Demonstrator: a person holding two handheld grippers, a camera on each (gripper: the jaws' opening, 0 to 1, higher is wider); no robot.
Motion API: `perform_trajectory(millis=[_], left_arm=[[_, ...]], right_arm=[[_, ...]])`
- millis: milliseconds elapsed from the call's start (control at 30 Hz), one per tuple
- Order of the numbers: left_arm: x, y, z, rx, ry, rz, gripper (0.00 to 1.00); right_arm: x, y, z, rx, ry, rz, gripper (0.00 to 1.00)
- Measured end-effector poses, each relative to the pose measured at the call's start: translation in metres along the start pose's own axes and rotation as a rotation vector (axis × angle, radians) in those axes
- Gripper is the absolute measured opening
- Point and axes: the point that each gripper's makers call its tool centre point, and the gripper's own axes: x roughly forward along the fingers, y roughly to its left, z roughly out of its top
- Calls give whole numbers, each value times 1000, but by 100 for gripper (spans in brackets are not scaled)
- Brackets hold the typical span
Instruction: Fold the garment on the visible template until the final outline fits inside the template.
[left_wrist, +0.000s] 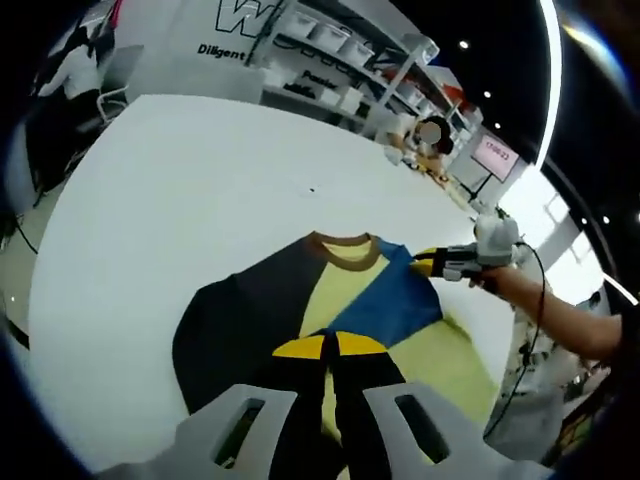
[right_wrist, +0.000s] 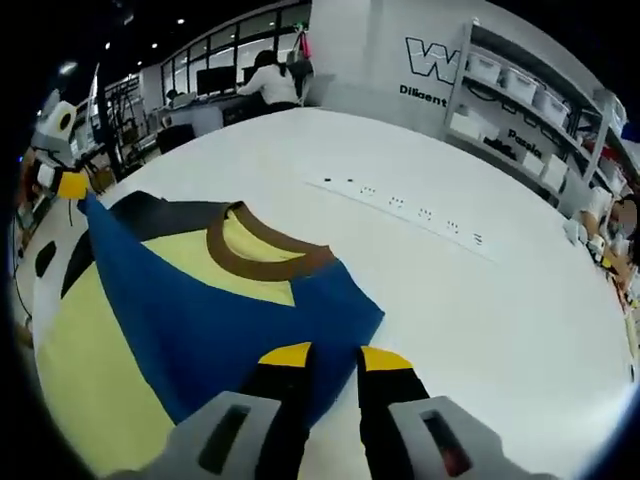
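**Shirt fold, both hems pinched**

My left hand-held gripper (left_wrist: 330, 350) is clamped on the garment (left_wrist: 300, 310) lying on the white bench (left_wrist: 180, 180); my right hand-held gripper (right_wrist: 335, 362) pinches its blue side edge, collar pointing away from me.

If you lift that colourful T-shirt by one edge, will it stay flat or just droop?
The yellow, blue and black cloth T-shirt would probably droop: it lies limp and creased on the white table. It looks thin, so likely light. Pushed, it would probably bunch rather than slide.

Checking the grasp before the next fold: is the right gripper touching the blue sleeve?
Touching. In the left gripper view the right gripper has its yellow tips pinched on the blue sleeve at its edge.
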Motion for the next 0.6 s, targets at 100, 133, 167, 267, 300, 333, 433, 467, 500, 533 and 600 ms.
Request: perform_trajectory(millis=[100,133,167,267,300,333,433,467,500,533,600], left_arm=[[1,1,-3,1,8,0,0],[1,1,-4,4,12,3,0],[1,1,-5,8,15,6,0],[2,2,-6,8,17,7,0],[2,3,-7,6,18,9,0],[3,3,-7,7,18,13,0],[3,6,-8,15,21,21,0],[3,6,-8,17,22,23,0],[3,6,-9,18,23,24,0],[4,8,-10,18,26,28,0],[4,9,-10,19,28,33,0]], right_arm=[[1,3,4,-4,-18,16,11],[0,3,6,-19,-16,6,11],[1,3,6,-44,-15,0,10],[5,8,2,-50,13,19,11],[6,7,-4,-61,43,12,11],[6,8,-4,-65,39,13,10],[6,11,-3,-52,42,36,5],[6,13,-3,-47,45,46,2],[6,21,-4,-22,50,82,0],[7,25,-4,-7,49,97,0],[7,19,-3,-23,49,69,0]])
